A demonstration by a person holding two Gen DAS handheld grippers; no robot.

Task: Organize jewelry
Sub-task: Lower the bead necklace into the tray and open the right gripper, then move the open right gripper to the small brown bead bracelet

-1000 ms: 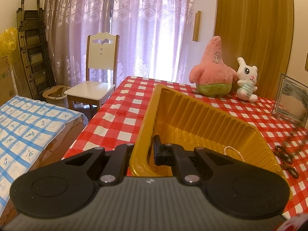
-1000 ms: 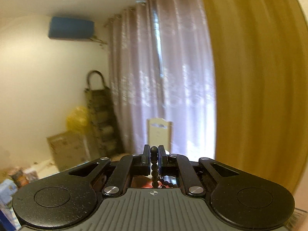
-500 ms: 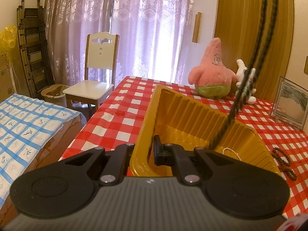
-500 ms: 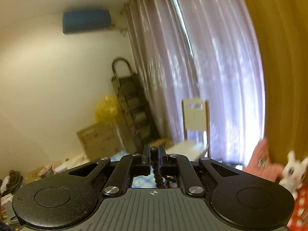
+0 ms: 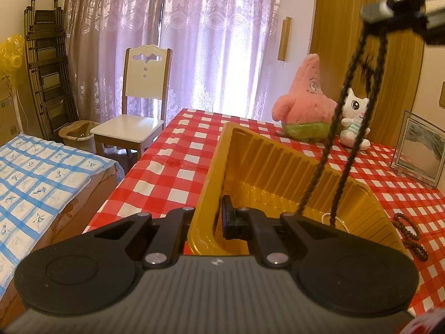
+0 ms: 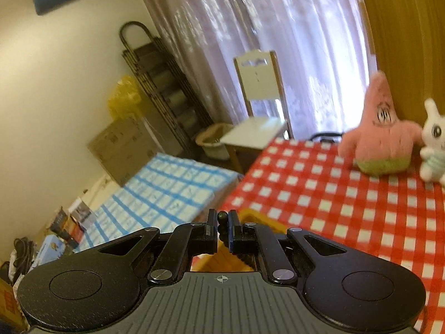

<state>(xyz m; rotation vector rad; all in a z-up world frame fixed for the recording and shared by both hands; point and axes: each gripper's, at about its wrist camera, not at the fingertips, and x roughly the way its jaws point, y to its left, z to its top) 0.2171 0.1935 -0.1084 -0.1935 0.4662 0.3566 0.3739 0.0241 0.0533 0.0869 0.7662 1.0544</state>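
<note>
Where the red-and-white checked tabletop [image 5: 172, 172] meets its near edge, a golden-yellow plastic tray [image 5: 272, 164] sits with ribbed, sloping walls and a rolled rim; it is a deep rectangular tub with glossy moulded sides. Inside it, near the right-hand wall, lies a thin strand of small pale pearl beads [image 5: 338, 221], partly hidden behind the gripper body. The left hand-held gripper [image 5: 215, 220] is closed on the tray's near-left wall, one finger outside and one inside.

From the upper right of the left wrist view, the right hand-held gripper [image 5: 389, 5] hangs above the tray, clamped on a long necklace of dark round beads [image 5: 333, 150]. The necklace drops as a doubled loop, its two strands running nearly vertical with a slight lean, and its lower end reaches down into the tray beside the pearl strand. A dark tassel-like tuft sticks out between the strands high up. In the right wrist view the closed jaws pinch a single dark bead [image 6: 222, 216], with more beads trailing below.

On the tabletop just right of the tray lies a coil of reddish-brown beads [image 5: 408, 231], matte and wood-like. A pink star plush [image 5: 306, 108], a white bunny plush [image 5: 354, 122] and a glass frame [image 5: 417, 153] stand at the far edge.
</note>
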